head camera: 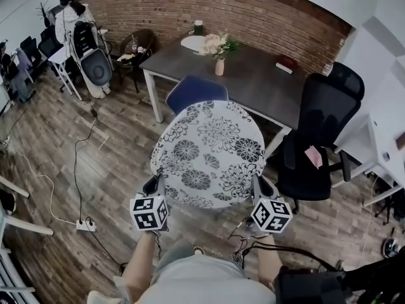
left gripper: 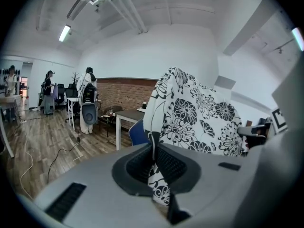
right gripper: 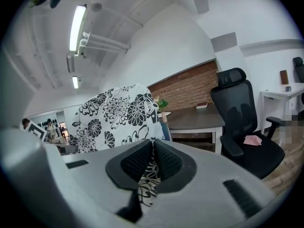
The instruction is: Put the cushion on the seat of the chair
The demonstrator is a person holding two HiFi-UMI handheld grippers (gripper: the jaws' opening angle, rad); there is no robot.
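I hold a round white cushion (head camera: 209, 154) with a black flower print up in the air between both grippers. My left gripper (head camera: 154, 186) is shut on its near left edge, and my right gripper (head camera: 258, 187) is shut on its near right edge. The cushion (left gripper: 190, 118) fills the left gripper view, its fabric pinched between the pads. It rises to the left in the right gripper view, cushion (right gripper: 116, 115) fabric caught in the jaws. A blue chair (head camera: 195, 91) stands just beyond the cushion, mostly hidden by it; only its back shows.
A dark table (head camera: 253, 75) with a flower vase (head camera: 219, 63) stands behind the blue chair. A black office chair (head camera: 316, 141) is to the right. Cables and a power strip (head camera: 85, 223) lie on the wooden floor at left. People stand far off at the left.
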